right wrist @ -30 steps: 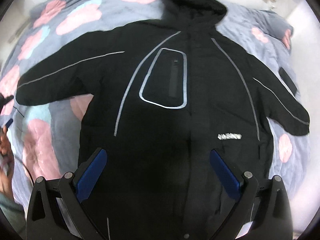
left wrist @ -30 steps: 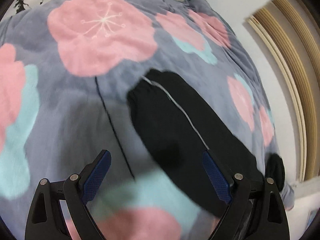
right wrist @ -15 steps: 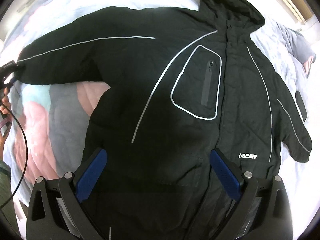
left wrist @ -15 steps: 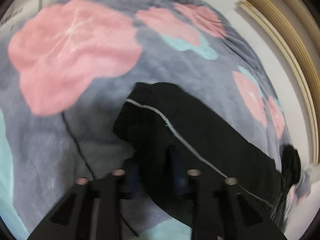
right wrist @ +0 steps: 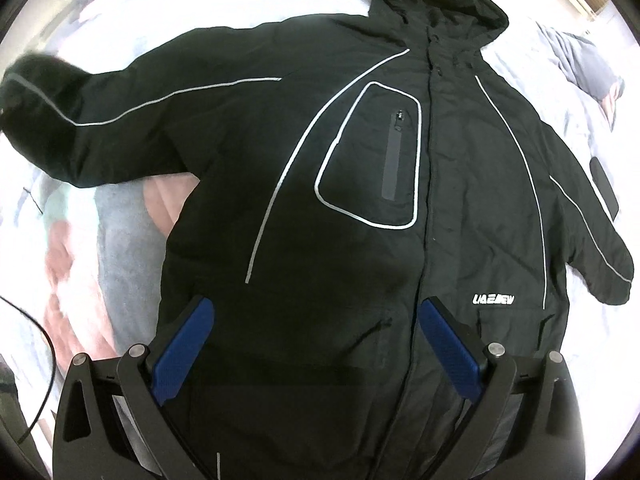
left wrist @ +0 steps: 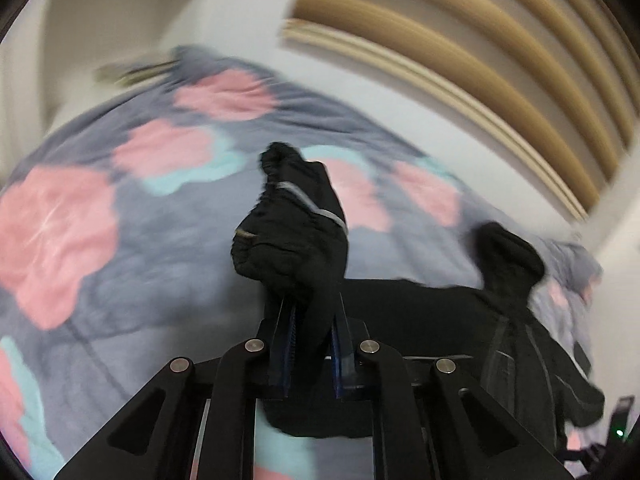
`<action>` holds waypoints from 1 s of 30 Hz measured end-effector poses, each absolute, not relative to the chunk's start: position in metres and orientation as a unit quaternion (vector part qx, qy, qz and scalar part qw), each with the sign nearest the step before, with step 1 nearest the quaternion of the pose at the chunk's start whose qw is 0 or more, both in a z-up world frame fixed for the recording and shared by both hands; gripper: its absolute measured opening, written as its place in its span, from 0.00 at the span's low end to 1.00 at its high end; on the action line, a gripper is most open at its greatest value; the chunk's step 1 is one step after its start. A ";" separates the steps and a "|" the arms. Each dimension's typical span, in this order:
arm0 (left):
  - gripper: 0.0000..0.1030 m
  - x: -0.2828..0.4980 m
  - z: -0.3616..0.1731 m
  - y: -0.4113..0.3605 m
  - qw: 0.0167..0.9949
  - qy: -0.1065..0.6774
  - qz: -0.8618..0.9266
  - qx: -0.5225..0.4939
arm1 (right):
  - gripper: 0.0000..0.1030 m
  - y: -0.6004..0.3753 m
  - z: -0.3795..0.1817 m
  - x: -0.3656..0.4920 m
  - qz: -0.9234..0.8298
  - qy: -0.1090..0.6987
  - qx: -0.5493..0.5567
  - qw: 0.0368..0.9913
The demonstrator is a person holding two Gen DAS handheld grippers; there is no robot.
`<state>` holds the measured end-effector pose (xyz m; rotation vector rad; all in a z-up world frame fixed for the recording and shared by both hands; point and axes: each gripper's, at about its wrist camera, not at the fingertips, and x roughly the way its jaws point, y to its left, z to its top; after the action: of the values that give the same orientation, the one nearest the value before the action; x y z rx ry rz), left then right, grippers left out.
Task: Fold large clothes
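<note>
While the left gripper [left wrist: 312, 332] pinches the cuff [left wrist: 292, 232], carry it low across the jacket [right wrist: 360, 200]; right gripper [right wrist: 316, 344] hangs wide open.

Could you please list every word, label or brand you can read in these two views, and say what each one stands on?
"UAEBEW", as best it reads: white slanted capitals on the lower front of the black jacket, right of its zip, in the right wrist view; the middle letters are stylised and uncertain.
No other lettering can be read in that view.
Left wrist view: no readable text; the picture is motion-blurred.
</note>
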<state>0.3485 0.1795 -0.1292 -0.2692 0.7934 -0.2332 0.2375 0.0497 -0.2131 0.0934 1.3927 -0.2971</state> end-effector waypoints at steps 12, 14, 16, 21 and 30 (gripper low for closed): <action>0.13 0.335 -0.106 -0.039 0.856 0.391 -0.334 -0.060 | 1.00 -0.013 -0.202 0.203 -0.187 0.617 0.109 0.757; 0.13 0.336 -0.121 -0.077 0.837 0.409 -0.360 -0.051 | 1.00 -0.027 -0.203 0.199 -0.199 0.614 0.122 0.754; 0.13 0.340 -0.142 -0.105 0.822 0.429 -0.373 -0.035 | 1.00 -0.041 -0.206 0.194 -0.211 0.613 0.135 0.749; 0.13 0.343 -0.215 -0.168 0.782 0.496 -0.376 0.014 | 1.00 -0.077 -0.221 0.182 -0.237 0.620 0.167 0.729; 0.47 0.341 -0.261 -0.169 0.721 0.563 -0.404 -0.025 | 1.00 -0.126 -0.240 0.176 -0.258 0.623 0.192 0.713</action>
<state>0.3410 -0.1690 -0.2609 -0.0551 1.2441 -0.8932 0.1757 -0.1264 -0.2401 0.4266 1.3797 -0.5714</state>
